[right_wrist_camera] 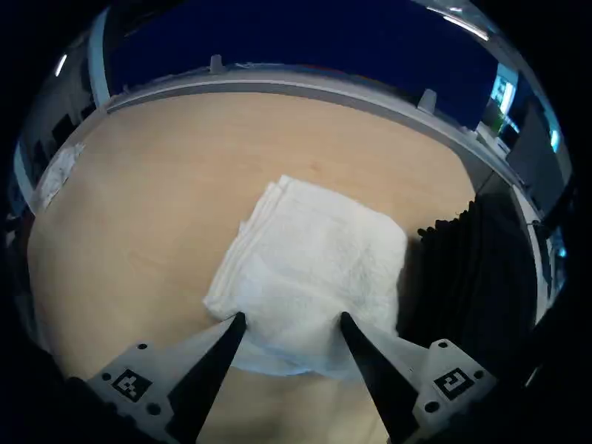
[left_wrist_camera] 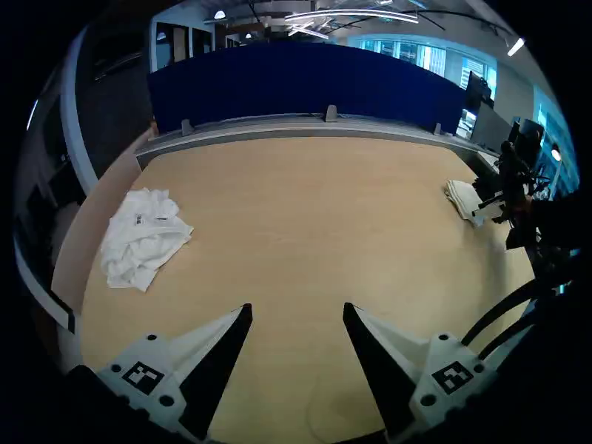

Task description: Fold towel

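Dim, bluish frames lit by ceiling strip lights [left_wrist_camera: 348,15], with fisheye warping and softness toward the edges.

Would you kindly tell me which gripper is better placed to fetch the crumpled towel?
Left, probably. The left gripper is open with the crumpled towel nearby; the right gripper hangs over the folded towel, far across the table.

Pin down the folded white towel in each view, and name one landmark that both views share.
Left gripper view: the folded towel lies small at the far right edge of the table.
Right gripper view: the same towel lies large at centre, its near edge between the open fingers of the right tool.
Shared landmark: the blue partition along the table's back edge.
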